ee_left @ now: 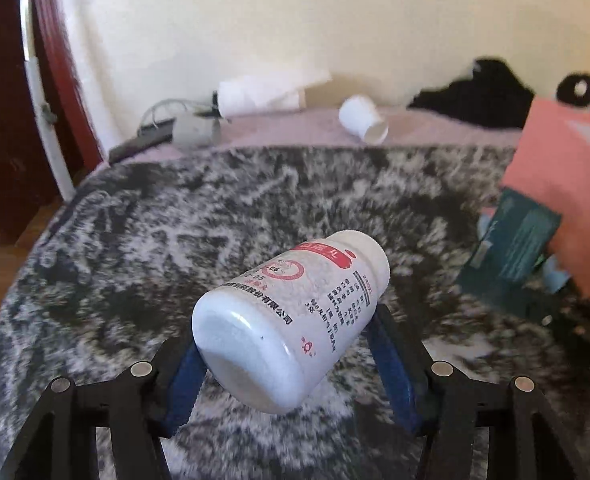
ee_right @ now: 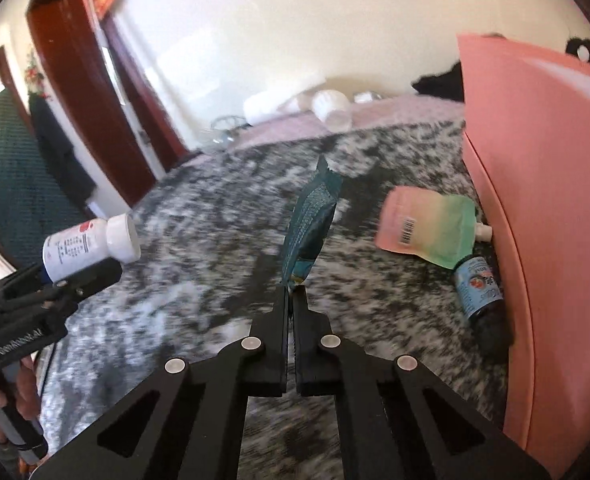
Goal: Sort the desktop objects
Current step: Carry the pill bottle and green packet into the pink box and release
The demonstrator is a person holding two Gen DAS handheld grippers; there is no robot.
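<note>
My left gripper (ee_left: 291, 336) is shut on a white pill bottle (ee_left: 291, 320) with red print, held lying across the blue pads above the mottled grey-and-white cloth (ee_left: 175, 216). From the right wrist view the same bottle (ee_right: 91, 244) sits in the left gripper (ee_right: 91, 270) at the far left. My right gripper (ee_right: 293, 288) is shut on the lower edge of a teal sachet (ee_right: 313, 220), which stands up edge-on above the cloth. The teal sachet (ee_left: 511, 248) also shows at the right of the left wrist view.
A pink bin (ee_right: 535, 200) stands at the right, also seen as the pink bin (ee_left: 567, 200). Beside it lie a pink-green spout pouch (ee_right: 431, 226) and a small dark bottle (ee_right: 479, 288). A white cup (ee_left: 363, 118) lies tipped at the back, near dark fabric (ee_left: 479, 92). A hand (ee_right: 11, 392) holds the left tool.
</note>
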